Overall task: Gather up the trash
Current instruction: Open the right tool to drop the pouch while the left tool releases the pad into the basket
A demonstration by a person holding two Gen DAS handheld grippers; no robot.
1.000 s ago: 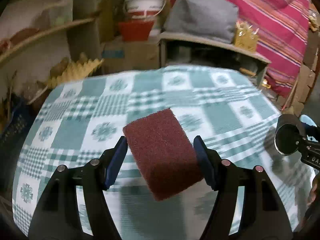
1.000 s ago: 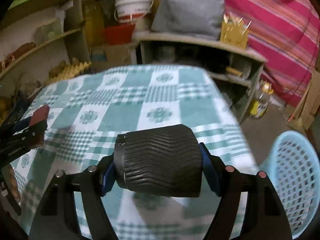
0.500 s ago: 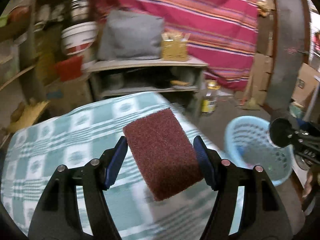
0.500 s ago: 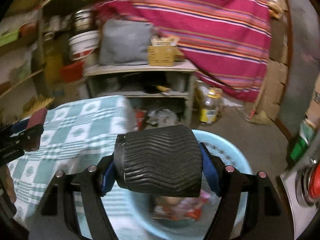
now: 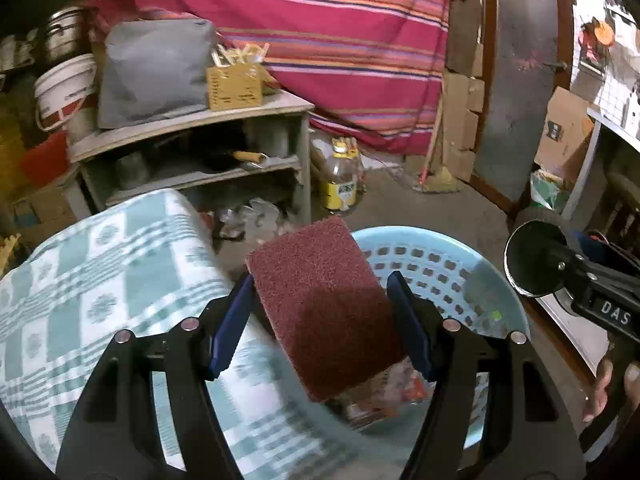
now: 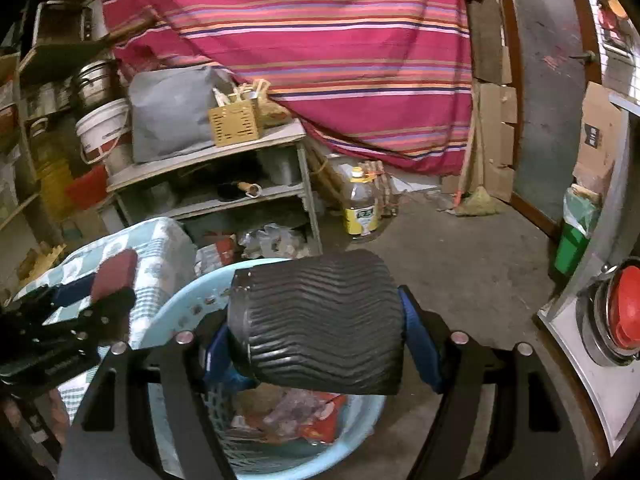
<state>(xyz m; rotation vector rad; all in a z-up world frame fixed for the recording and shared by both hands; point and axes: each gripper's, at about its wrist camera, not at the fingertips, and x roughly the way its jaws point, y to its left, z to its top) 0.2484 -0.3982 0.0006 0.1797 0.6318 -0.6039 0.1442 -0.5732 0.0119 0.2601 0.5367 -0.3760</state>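
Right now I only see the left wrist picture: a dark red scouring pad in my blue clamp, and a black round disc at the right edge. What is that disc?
Observer: It is the end of a black ribbed cup, lying sideways, gripped in the right gripper.
Operator: And what is under it?
Observer: The pale blue perforated plastic basket, with red wrappers in its bottom.
Operator: Is my pad above the basket too?
Observer: In the right wrist view the dark red scouring pad, in the left gripper, shows against the green checked cloth, beside the basket's rim. Whether it clears the rim I cannot tell.
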